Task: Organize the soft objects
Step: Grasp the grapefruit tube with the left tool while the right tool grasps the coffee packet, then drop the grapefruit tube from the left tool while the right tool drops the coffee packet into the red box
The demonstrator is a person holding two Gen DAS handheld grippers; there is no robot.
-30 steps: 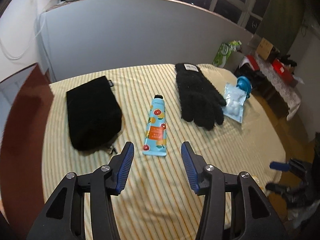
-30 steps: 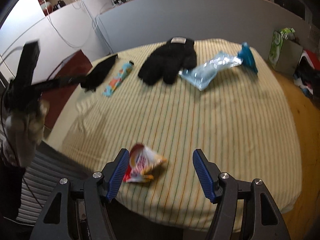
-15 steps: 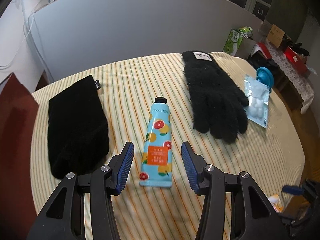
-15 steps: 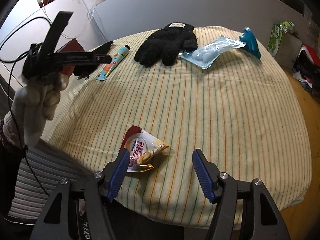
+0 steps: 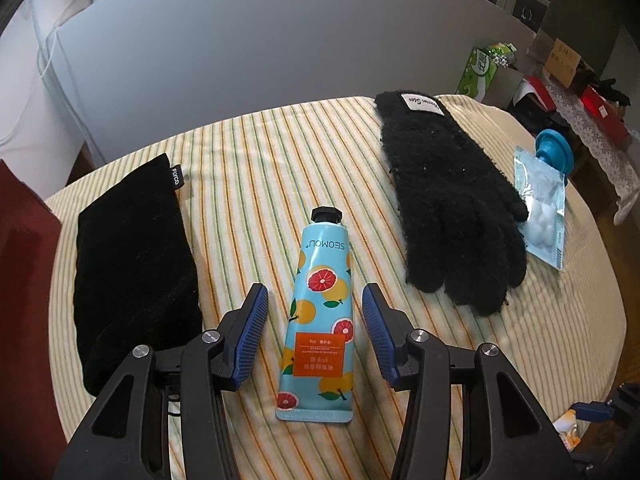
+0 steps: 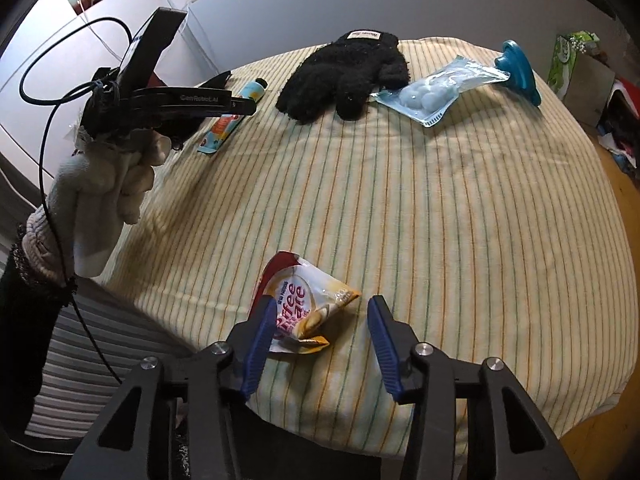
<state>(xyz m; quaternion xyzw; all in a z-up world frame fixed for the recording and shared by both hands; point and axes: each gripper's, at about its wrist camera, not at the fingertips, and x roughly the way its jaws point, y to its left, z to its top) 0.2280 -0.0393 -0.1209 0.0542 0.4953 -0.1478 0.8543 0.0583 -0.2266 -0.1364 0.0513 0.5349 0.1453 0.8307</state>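
Observation:
A blue hand-cream tube [image 5: 320, 320] with grapefruit print lies on the striped cloth, cap away from me. My left gripper [image 5: 314, 300] is open and straddles the tube's lower half, apart from it. A black pouch [image 5: 132, 256] lies to its left and a black fuzzy glove [image 5: 452, 208] to its right. My right gripper [image 6: 318, 312] is open over a crumpled creamer packet [image 6: 304, 308] near the table's front edge. In the right wrist view, the left gripper [image 6: 240, 106] hovers above the tube [image 6: 230, 120].
A clear bag of cotton balls [image 5: 544, 216] and a blue suction piece [image 5: 554, 154] lie right of the glove; both show in the right wrist view [image 6: 436, 88], [image 6: 518, 68]. A grey partition [image 5: 260, 60] stands behind the round table [image 6: 480, 200]. A green box [image 5: 482, 70] sits beyond.
My left gripper has moved forward and down until its fingers flank the tube. My right gripper has closed in on the creamer packet. Both stay open.

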